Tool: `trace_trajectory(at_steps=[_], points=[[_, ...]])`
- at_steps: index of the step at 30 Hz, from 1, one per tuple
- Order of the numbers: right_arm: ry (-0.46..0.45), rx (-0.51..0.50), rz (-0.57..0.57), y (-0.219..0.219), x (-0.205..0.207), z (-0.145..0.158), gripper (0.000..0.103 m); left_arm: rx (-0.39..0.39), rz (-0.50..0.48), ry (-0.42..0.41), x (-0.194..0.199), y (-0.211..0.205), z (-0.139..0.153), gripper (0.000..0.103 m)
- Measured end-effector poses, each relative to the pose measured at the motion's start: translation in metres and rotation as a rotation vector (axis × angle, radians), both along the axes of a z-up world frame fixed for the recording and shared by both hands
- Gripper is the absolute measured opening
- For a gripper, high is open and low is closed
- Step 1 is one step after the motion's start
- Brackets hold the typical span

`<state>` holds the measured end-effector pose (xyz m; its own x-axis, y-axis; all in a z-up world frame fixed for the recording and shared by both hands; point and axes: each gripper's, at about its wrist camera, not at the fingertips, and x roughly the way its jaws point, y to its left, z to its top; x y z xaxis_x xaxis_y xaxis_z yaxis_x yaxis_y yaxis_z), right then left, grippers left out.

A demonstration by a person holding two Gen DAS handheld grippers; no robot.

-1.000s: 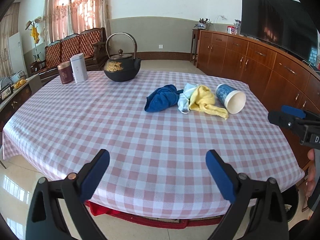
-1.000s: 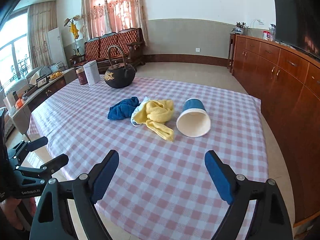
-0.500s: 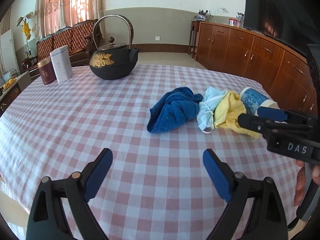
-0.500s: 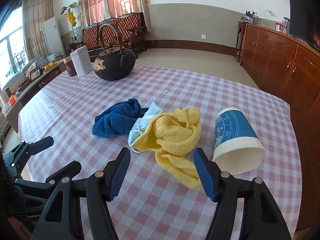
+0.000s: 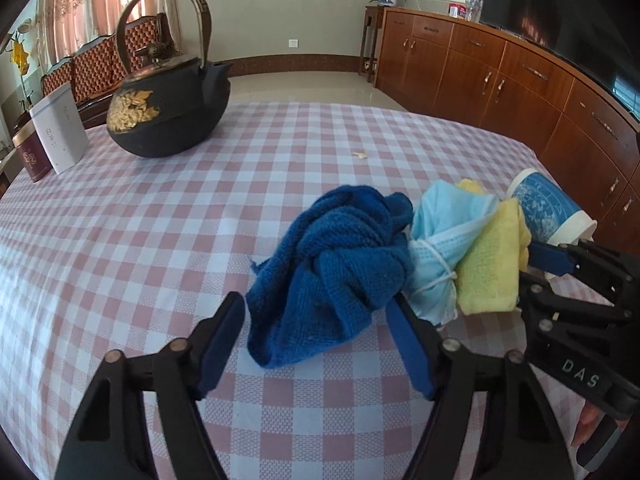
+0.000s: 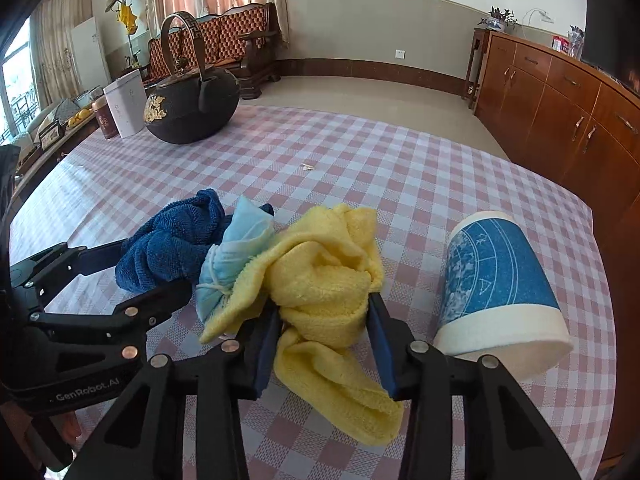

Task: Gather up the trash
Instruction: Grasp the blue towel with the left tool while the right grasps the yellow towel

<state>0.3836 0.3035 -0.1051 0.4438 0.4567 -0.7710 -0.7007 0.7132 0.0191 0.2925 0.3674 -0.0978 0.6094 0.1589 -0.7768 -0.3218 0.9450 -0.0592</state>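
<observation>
My right gripper clamps the yellow towel; left gripper, jaws spread, straddles the blue towel beside the face mask.

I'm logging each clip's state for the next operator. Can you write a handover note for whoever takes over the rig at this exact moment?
Left gripper: open, its fingers either side of the blue towel, not yet closed.
Right gripper: fingers pressed against both sides of the yellow towel, which still lies on the checked table.
Between the towels lies a crumpled face mask; a blue paper cup lies on its side to the right.
Done: nothing lifted yet.
Left: lift both cloths, then mask and cup. No bin in view.
</observation>
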Motion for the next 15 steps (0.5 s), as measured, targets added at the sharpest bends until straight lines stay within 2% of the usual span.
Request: trace_trajectory(at_steps=[1, 2, 3, 4, 15], points=[[-0.002, 0.0, 0.003, -0.001, 0.0, 0.0, 0.039, -0.002, -0.004, 0.009, 0.001, -0.001, -0.001, 0.05], [-0.007, 0.001, 0.005, -0.001, -0.001, 0.001, 0.038, 0.008, -0.003, 0.004, 0.001, -0.001, 0.0, 0.042], [-0.008, 0.004, 0.006, -0.001, -0.001, 0.001, 0.036, -0.004, -0.006, -0.004, -0.001, -0.001, 0.001, 0.026], [-0.007, 0.013, 0.009, -0.002, -0.002, 0.003, 0.034, -0.014, -0.005, -0.013, -0.004, -0.001, 0.002, 0.022], [-0.026, 0.101, 0.03, -0.019, -0.03, 0.026, 0.033, 0.005, 0.043, -0.103, -0.061, 0.004, 0.016, 0.019]])
